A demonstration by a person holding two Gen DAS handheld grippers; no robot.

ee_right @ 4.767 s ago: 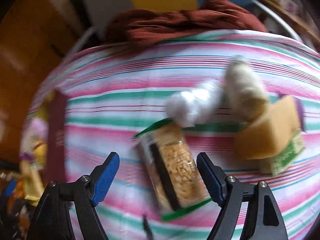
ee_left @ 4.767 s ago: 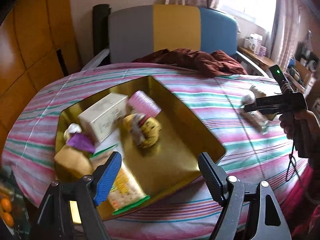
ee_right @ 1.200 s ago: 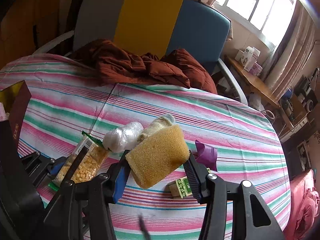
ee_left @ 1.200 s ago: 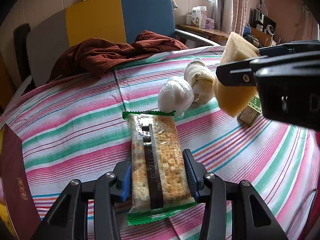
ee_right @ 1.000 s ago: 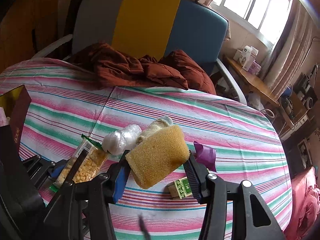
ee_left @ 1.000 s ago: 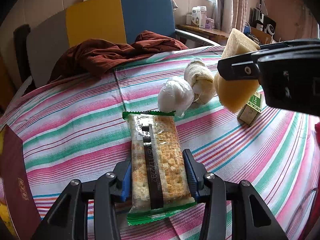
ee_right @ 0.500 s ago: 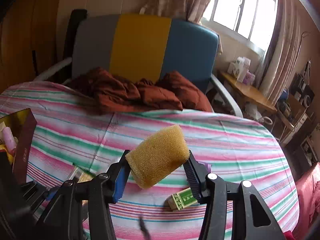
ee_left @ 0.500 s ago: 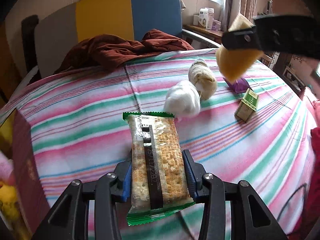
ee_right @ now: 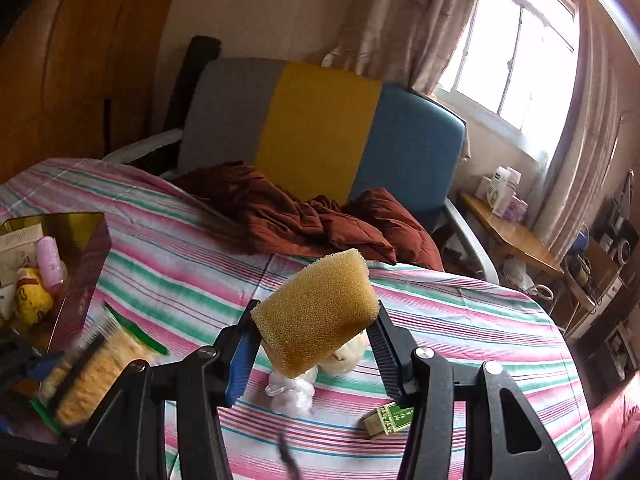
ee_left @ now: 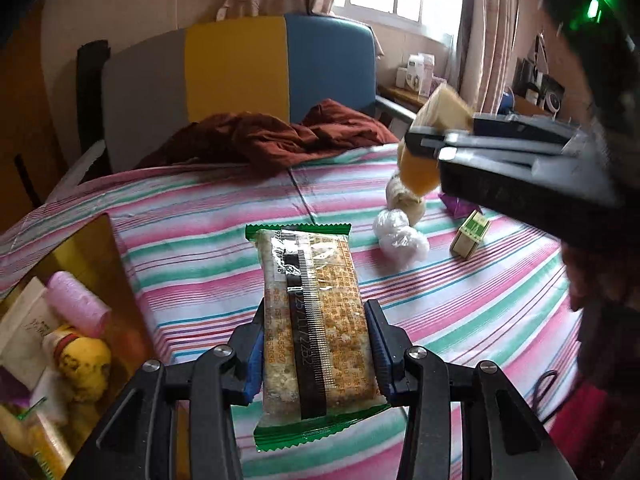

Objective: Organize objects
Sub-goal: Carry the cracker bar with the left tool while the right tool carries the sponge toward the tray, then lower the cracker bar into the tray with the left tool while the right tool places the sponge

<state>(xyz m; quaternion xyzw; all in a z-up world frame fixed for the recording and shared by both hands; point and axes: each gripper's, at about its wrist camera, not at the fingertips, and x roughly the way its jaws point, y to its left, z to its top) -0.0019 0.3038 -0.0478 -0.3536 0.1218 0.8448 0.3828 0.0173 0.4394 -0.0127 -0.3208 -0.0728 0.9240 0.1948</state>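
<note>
At the far left sits the gold-lined box (ee_left: 94, 240), open-topped with a dark red outer wall, resting on the striped bedspread (ee_left: 200, 216). Inside it lie a pink cylinder (ee_left: 76, 308), a white carton (ee_left: 24, 332) beside that, a yellow soft toy (ee_left: 82, 364) in front of them, and a green-edged packet (ee_left: 44, 440) at the near corner; what else is in there is too blurred to name.

Just right of the box, the left gripper (ee_left: 316, 360) has its fingers closed against the two long sides of the cracker packet (ee_left: 316, 320), a clear wrapper with green crimped ends, held up off the bedspread.

Further right, on the bedspread, a white plastic-wrapped ball (ee_left: 400, 236) lies touching a cream rolled cloth (ee_left: 406, 200). A small green-and-tan box (ee_left: 470, 234) stands near them, with a purple wrapper (ee_left: 456, 204) just behind it.

Above this cluster the right gripper (ee_right: 312, 344) has its fingers pressed into the sides of the yellow sponge (ee_right: 316, 312), which is raised clear of the bedspread and tilted.

Behind everything, a rust-red blanket (ee_right: 312, 216) is heaped against a grey, yellow and blue headboard (ee_right: 320, 128).
</note>
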